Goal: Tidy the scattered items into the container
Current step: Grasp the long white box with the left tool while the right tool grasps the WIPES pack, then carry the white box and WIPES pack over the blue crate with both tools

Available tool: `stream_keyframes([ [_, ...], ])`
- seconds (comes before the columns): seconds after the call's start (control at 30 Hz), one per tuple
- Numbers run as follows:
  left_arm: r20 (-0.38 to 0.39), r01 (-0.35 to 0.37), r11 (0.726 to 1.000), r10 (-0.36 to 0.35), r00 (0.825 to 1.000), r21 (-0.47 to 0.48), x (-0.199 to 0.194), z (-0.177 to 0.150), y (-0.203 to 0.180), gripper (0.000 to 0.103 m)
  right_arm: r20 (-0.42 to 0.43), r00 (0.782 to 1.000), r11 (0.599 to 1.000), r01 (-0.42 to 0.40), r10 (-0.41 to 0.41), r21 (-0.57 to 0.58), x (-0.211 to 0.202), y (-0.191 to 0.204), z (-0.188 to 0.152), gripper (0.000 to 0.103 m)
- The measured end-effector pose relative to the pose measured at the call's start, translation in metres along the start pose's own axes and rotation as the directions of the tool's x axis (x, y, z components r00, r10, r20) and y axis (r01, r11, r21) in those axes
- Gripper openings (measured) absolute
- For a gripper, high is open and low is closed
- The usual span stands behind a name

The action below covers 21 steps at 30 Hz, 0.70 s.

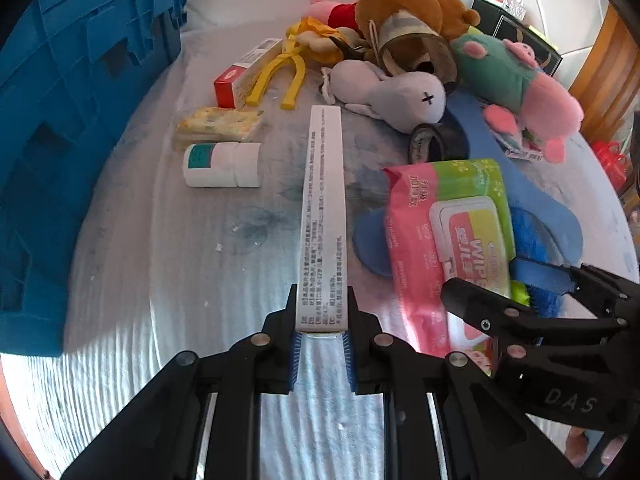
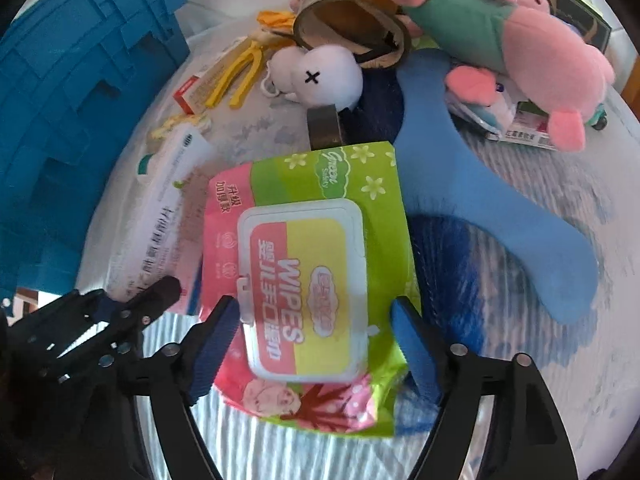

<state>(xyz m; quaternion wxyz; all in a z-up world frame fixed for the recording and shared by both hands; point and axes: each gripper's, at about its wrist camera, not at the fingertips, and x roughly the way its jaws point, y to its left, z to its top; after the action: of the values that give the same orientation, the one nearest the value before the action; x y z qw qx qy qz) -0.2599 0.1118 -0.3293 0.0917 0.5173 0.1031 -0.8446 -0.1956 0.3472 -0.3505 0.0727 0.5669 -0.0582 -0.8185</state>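
Left gripper [image 1: 322, 344] is clamped on the near end of a long white box [image 1: 323, 216], gripped across its narrow width so the length sticks straight out ahead. My read: it's being carried that way so it can swing over to the blue crate [image 1: 72, 128] standing at the left edge of the bed. The box face carries dense small Chinese print, too fine to read.

Right gripper [image 2: 316, 344] is spread wide, its blue pads either side of the wipes pack [image 2: 308, 280] and not pressing on it. Looks like it's lining up to pinch the pack across its short side. Nothing held yet.

Readable on the pack: "WIPES" on the flip lid, "Green Safety" in the top green band, plus Chinese characters.

The pack lies flat on the white sheet [image 1: 160, 280], overlapping a blue plush [image 2: 500, 216]. It's well apart from the crate, with the white box between them.

Still loose further back:
- red and white carton [image 1: 236, 80]
- white bottle [image 1: 222, 164] on its side, label too small to read
- tissue packet [image 1: 218, 124]
- brown bear [image 1: 400, 0]
- pink and green plush [image 1: 516, 76]
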Motion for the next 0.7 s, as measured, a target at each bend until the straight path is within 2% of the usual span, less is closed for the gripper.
stream_keyframes([
  [0.1, 0.011, 0.003, 1.000, -0.003, 1.000, 0.002, 0.000, 0.000, 0.004, 0.017, 0.000, 1.000, 1.000, 0.014, -0.014, -0.024, 0.009, 0.000, 0.001, 0.089],
  [0.17, 0.015, -0.002, 1.000, 0.001, 1.000, 0.007, 0.001, 0.000, 0.004, 0.017, 0.004, 1.000, 0.999, 0.016, -0.016, -0.035, 0.011, -0.001, 0.000, 0.089],
  [0.2, 0.019, -0.005, 1.000, 0.005, 1.000, 0.011, 0.001, -0.001, 0.003, 0.017, 0.003, 1.000, 0.999, 0.022, -0.022, -0.039, 0.012, 0.000, 0.000, 0.087],
  [0.3, 0.026, -0.020, 0.999, 0.020, 0.999, 0.030, 0.000, -0.003, 0.000, 0.017, -0.004, 0.999, 0.998, 0.034, -0.034, -0.050, 0.006, 0.008, -0.003, 0.064],
  [0.37, 0.028, -0.020, 0.999, 0.019, 0.999, 0.025, -0.002, -0.005, 0.000, 0.016, 0.006, 0.997, 0.993, 0.083, -0.083, -0.079, 0.000, 0.017, -0.008, 0.064],
  [0.47, 0.034, -0.025, 0.999, 0.024, 0.999, 0.028, -0.006, -0.007, -0.001, 0.016, 0.002, 0.997, 0.995, 0.073, -0.073, -0.062, -0.007, 0.012, -0.018, 0.064],
  [0.7, 0.135, -0.036, 0.998, 0.029, 0.990, 0.046, -0.043, 0.002, -0.007, 0.016, 0.096, 0.993, 0.996, 0.071, -0.066, -0.059, -0.051, 0.010, -0.027, 0.064],
])
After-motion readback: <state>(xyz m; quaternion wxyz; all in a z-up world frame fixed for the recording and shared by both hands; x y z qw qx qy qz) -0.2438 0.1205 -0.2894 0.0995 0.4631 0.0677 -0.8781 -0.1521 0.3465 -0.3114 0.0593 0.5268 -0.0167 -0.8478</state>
